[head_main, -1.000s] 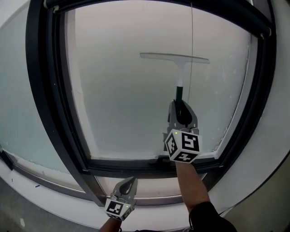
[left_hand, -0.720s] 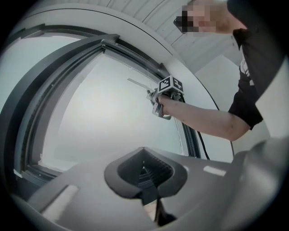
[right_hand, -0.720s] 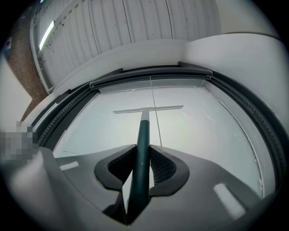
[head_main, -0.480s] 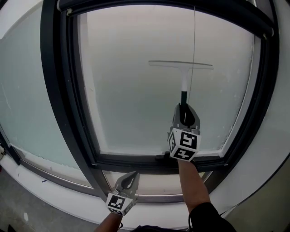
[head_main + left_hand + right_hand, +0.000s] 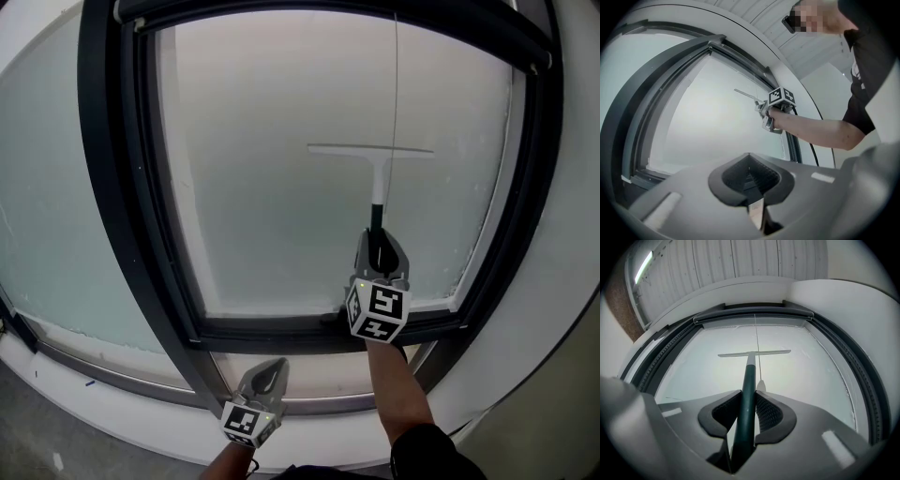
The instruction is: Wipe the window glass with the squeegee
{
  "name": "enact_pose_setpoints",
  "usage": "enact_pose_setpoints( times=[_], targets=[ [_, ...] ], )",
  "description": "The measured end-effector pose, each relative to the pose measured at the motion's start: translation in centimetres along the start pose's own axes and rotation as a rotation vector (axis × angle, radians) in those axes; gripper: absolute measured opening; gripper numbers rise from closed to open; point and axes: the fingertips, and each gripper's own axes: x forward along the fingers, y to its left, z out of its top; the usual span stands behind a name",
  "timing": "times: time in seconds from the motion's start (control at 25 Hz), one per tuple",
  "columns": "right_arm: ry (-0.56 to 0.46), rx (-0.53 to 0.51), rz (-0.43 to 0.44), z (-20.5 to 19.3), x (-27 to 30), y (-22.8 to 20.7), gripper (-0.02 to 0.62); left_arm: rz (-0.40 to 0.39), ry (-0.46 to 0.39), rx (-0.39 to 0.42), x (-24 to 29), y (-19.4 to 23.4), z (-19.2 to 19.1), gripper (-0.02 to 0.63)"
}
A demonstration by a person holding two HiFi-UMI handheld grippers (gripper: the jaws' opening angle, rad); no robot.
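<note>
**glasspane_guy:** So where's the squeegee [image 5: 377, 178] sitting?

**mopbucket22:** Flat up against the window glass [image 5: 272, 141], on the right half of the pane. The pale blade lies level at about mid-height. The dark green handle drops straight down from it into the right gripper [image 5: 379, 246].

**glasspane_guy:** Are the jaws actually on it?

**mopbucket22:** Yep. The right gripper view shows both jaws pressed against the green handle, one on each side, with the handle running up the middle toward the blade.

**glasspane_guy:** And the other one?

**mopbucket22:** The left gripper [image 5: 266, 377] hangs low, under the dark bottom rail of the window frame [image 5: 117, 187]. It's down-left of the right one and well apart from the squeegee. Its jaws are closed together with nothing between them.

**glasspane_guy:** Anything else in there?

**mopbucket22:** A thin cord [image 5: 395, 75] hangs down from the top of the pane and crosses the blade just right of the handle. The glass is milky, so you can't see through it. The person's bare forearm [image 5: 394, 384] comes up from the bottom edge behind the right gripper.
</note>
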Motion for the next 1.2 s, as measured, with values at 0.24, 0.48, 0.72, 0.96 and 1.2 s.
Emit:
enact_pose_setpoints(
  times=[0.24, 0.48, 0.72, 0.96, 1.2],
  targets=[
    [0.036, 0.011, 0.002, -1.8, -1.3, 0.4, 0.095, -0.024, 0.008, -0.003, -0.2, -0.3, -0.2, 0.000],
    [0.075, 0.040, 0.013, -3.9, -2.4, 0.7, 0.095, -0.020, 0.017, -0.023, -0.7, -0.2, -0.8, 0.000],
    [0.107, 0.037, 0.016, -5.6, -3.4, 0.9, 0.095, -0.014, 0.021, -0.037, -0.7, -0.1, -0.9, 0.000],
    [0.125, 0.032, 0.020, -7.0, -4.7, 0.8, 0.095, -0.015, 0.027, -0.042, -0.4, -0.5, -1.4, 0.000],
    [0.127, 0.028, 0.020, -7.6, -5.7, 1.1, 0.095, -0.022, 0.030, -0.047, -0.2, -0.9, -1.6, 0.000]
  ],
)
